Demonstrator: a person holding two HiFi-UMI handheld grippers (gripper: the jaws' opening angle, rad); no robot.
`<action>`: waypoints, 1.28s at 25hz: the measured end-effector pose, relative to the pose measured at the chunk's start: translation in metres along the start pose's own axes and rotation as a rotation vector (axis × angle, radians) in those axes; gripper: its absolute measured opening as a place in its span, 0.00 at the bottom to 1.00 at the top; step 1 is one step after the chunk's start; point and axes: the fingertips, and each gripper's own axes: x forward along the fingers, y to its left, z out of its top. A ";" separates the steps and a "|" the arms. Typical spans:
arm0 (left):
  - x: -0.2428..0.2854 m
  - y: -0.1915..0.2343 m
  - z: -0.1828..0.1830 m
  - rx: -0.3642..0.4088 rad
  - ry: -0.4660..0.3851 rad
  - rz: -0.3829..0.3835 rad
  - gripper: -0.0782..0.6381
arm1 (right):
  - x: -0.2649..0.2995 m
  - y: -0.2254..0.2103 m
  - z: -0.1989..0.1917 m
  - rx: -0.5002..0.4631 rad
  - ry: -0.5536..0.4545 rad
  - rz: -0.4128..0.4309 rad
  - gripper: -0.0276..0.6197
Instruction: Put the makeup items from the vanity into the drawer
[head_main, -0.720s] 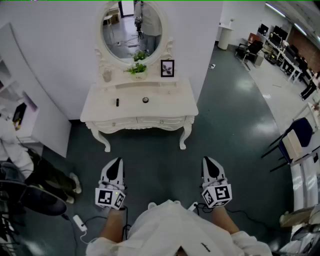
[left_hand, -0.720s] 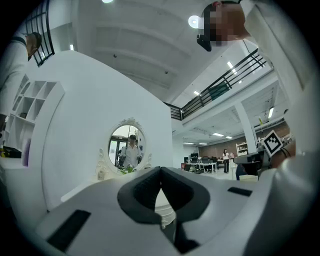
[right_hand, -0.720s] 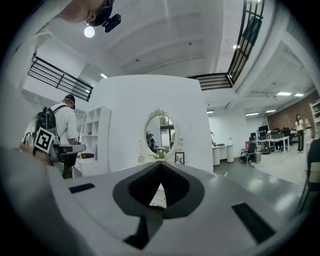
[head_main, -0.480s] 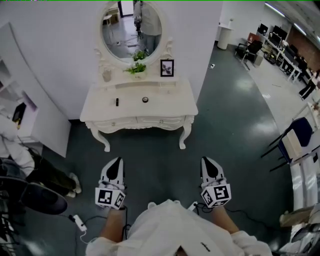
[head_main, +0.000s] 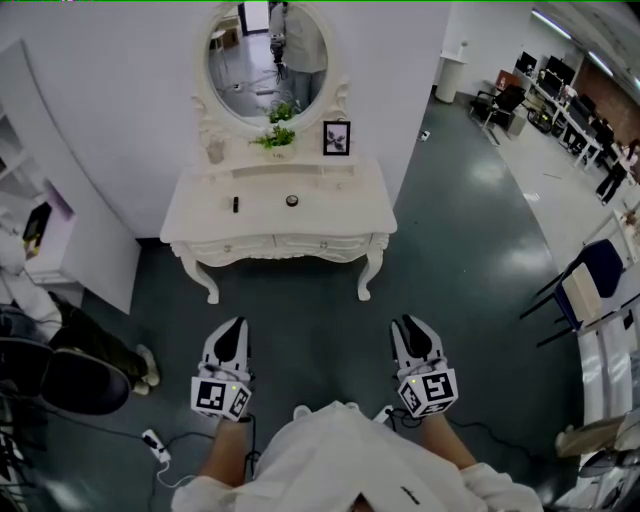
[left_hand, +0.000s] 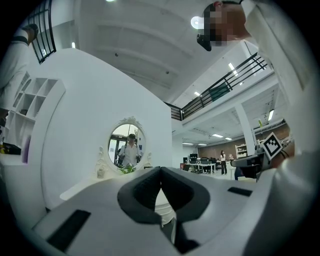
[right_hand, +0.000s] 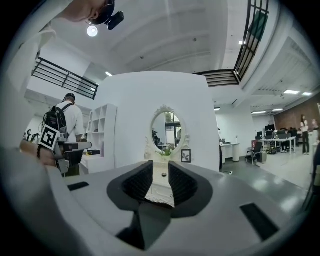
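Two makeup items lie on the surface (head_main: 340, 215), far ahead of both tools, and nothing is gripped yet.
The black stick (head_main: 235, 204) lies on the left half, and its long axis seems to run from the front edge toward the back edge. The small round item (head_main: 292, 200) sits near the middle. The drawer (head_main: 275, 243) under the front edge looks closed. The left tool (head_main: 234, 326) has its pads pressed together on nothing and lines up with the stick, so I judge it the nearer one for it. The right tool (head_main: 408, 325) has its jaws a little apart and empty, and it sees the round item through the gap.
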 end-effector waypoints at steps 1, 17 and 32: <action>-0.001 0.001 -0.001 -0.003 0.001 0.000 0.14 | 0.002 0.003 -0.002 -0.004 0.009 0.005 0.24; -0.022 0.037 -0.004 -0.033 -0.006 -0.033 0.14 | 0.035 0.071 -0.002 -0.027 0.029 0.088 0.56; 0.008 0.050 -0.029 -0.064 0.032 -0.036 0.15 | 0.080 0.074 -0.028 0.024 0.084 0.158 0.70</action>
